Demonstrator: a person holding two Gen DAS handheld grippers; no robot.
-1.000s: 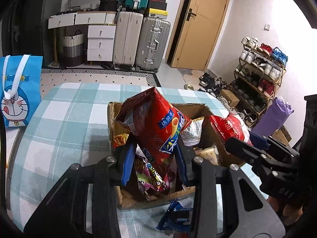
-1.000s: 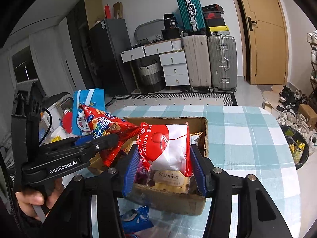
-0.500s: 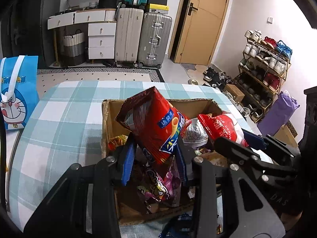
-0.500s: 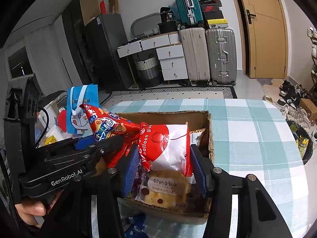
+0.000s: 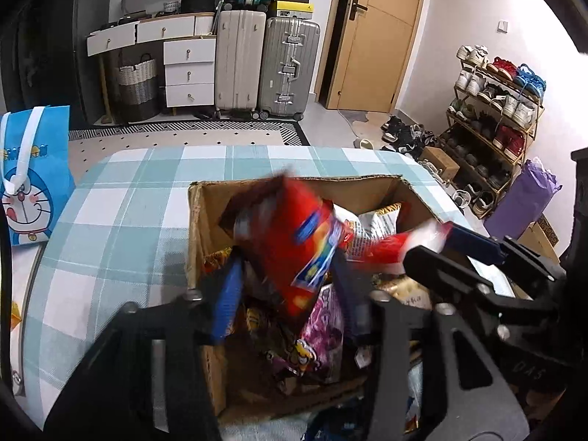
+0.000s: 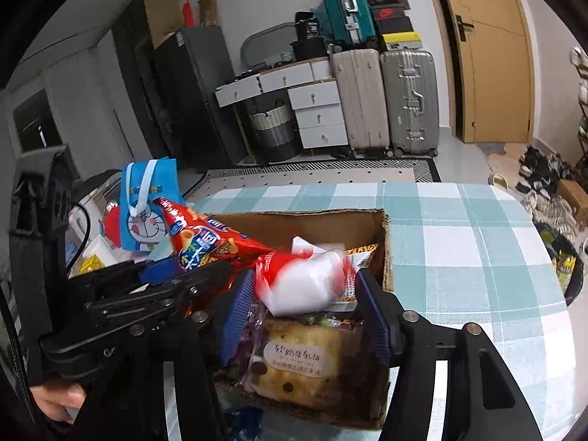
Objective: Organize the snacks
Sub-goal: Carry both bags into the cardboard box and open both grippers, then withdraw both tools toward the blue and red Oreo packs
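A cardboard box (image 5: pixel 200 220) full of snack packets stands on the checked table; it also shows in the right wrist view (image 6: pixel 386 257). My left gripper (image 5: pixel 290 286) holds a red chip bag (image 5: pixel 294 235) over the box's left half; the bag is blurred and tilted. The same bag shows in the right wrist view (image 6: pixel 205 242). My right gripper (image 6: pixel 305 301) holds a red and white balloon-gum bag (image 6: pixel 305 283), blurred, above a cracker packet (image 6: pixel 297 360) in the box. The right gripper shows in the left wrist view (image 5: pixel 459 253).
A blue Doraemon bag (image 5: pixel 25 176) stands at the table's left edge. A blue packet (image 5: pixel 330 426) lies on the table in front of the box. Suitcases (image 5: pixel 264 66), drawers and a shoe rack (image 5: pixel 492 121) stand beyond the table.
Both grippers have moved forward and down over the box. Both bags have dropped lower and are now blurred with motion; the jaws look slightly wider around them.
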